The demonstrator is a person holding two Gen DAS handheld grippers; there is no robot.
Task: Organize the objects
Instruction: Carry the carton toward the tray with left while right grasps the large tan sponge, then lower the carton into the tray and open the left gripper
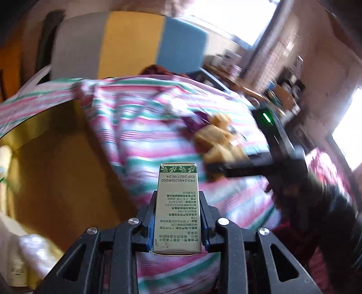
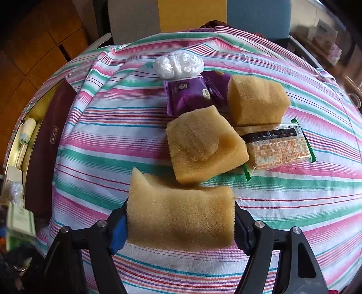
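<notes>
Both wrist views look down, sharing striped cloth (image 2: 95, 144); left blurred.

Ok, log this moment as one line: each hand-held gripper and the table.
left hand-held gripper: shut on green-white box | right hand-held gripper: shut on sponge block | striped cloth: two sponges, snack packets

floor: orange-brown tiles (image 2: 34, 45) | window (image 1: 230, 18): bright daylight | chair back (image 1: 129, 43): grey, yellow, blue panels

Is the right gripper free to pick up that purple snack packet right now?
Probably not: the right gripper is already shut on a sponge block, so its jaws are full. Another sponge also lies between it and the purple packet.
</notes>
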